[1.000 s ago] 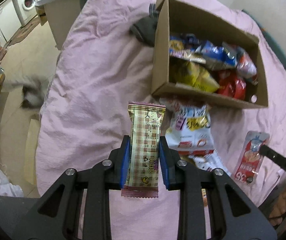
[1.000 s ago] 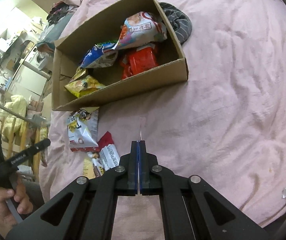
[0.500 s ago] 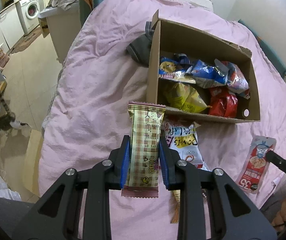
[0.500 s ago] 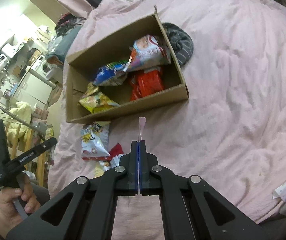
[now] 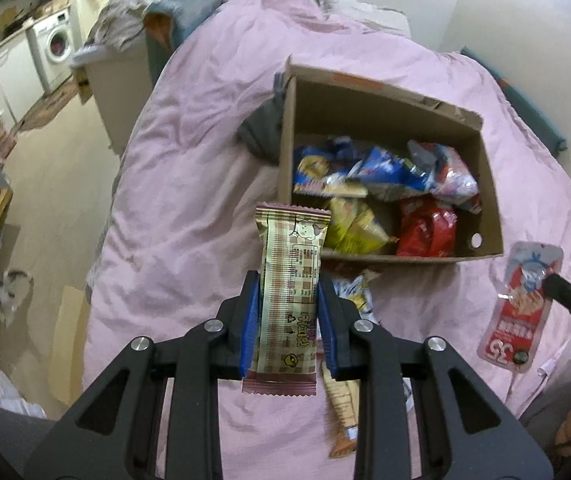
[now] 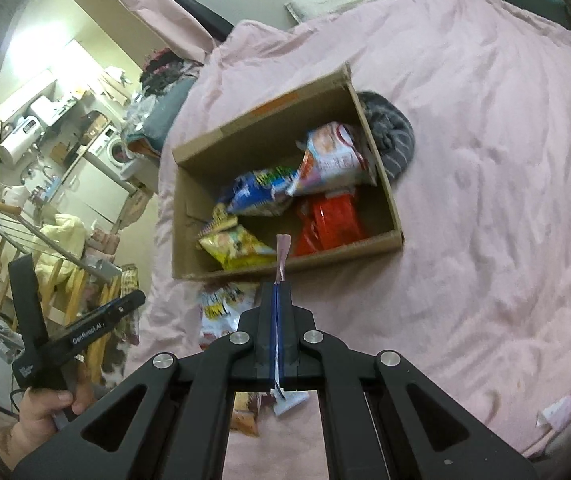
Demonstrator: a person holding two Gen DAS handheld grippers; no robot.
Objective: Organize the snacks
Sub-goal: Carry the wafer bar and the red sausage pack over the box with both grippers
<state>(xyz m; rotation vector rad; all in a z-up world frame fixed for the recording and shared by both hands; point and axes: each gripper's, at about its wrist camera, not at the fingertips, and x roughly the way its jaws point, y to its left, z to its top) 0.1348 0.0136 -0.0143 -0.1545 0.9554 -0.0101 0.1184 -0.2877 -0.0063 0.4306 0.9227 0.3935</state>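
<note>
A: What is the left gripper (image 5: 287,320) doing?
B: It is clamping a long checked foil bar (image 5: 290,288), upright between its blue pads.
A: And the right gripper (image 6: 278,326)?
B: It is pinching a flat red pouch (image 5: 519,312) edge-on, jaws together.
A: Where are they hanging?
B: Above the rumpled pink bed (image 6: 485,184), near the cardboard box (image 5: 385,104) of crinkly bags.
</note>
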